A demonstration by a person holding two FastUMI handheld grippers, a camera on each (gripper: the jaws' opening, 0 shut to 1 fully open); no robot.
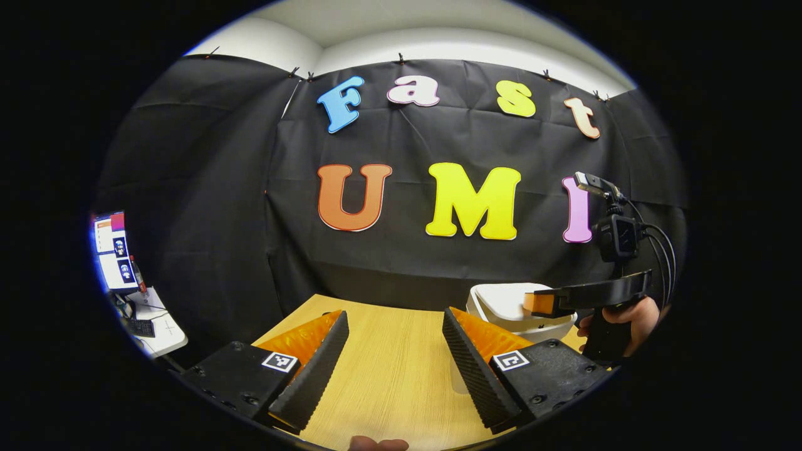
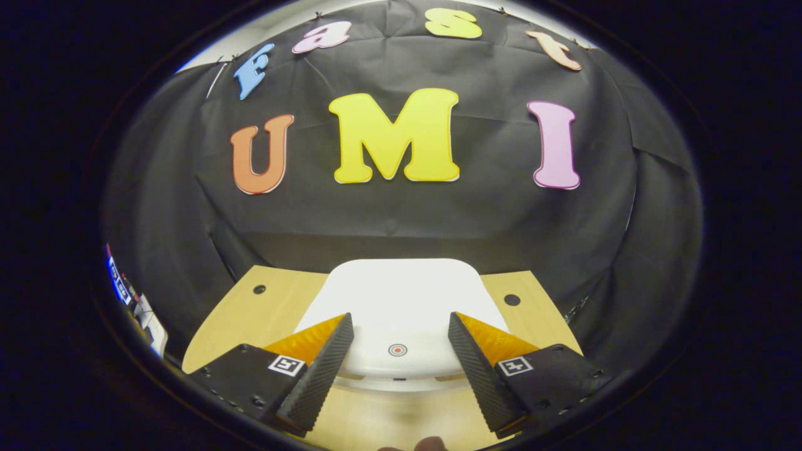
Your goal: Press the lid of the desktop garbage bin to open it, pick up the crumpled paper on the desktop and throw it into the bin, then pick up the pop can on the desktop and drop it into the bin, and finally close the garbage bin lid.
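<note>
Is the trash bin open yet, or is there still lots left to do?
Nothing looks done yet. The white bin lid is down. The right gripper hangs open over the lid's front edge near its round press mark; the left gripper waits open above the wooden desktop. Opening, paper, can and closing remain.

Black gripper bodies—square coded markers (screws along edges), trailing cables.
</note>
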